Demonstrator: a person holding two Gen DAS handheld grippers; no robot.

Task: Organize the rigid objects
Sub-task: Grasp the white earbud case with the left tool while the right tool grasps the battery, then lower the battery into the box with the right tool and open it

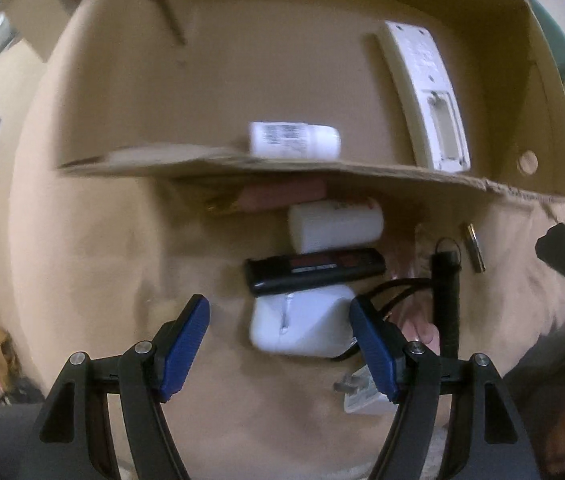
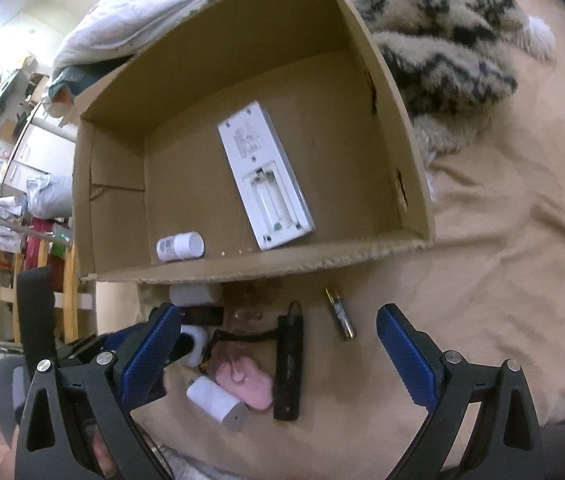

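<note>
- Cardboard box (image 2: 386, 92) already holds a remote (image 2: 266, 176) and small bottle (image 2: 180, 246); more things wait on the bed.
- Left tongs (image 1: 280, 344) wide open around the white charger (image 1: 302, 324); next, squeeze it.
- Right tongs (image 2: 278, 344) open, holding nothing.

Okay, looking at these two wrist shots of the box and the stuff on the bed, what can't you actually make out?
- Print on the small white bottle in the cardboard box: blurred in both views.
- Pink item under the box's front wall: mostly hidden in the left view.
- White charger: largely covered by the left claw in the right view.
- Battery markings: too small.
- Remote front face: turned down.
</note>
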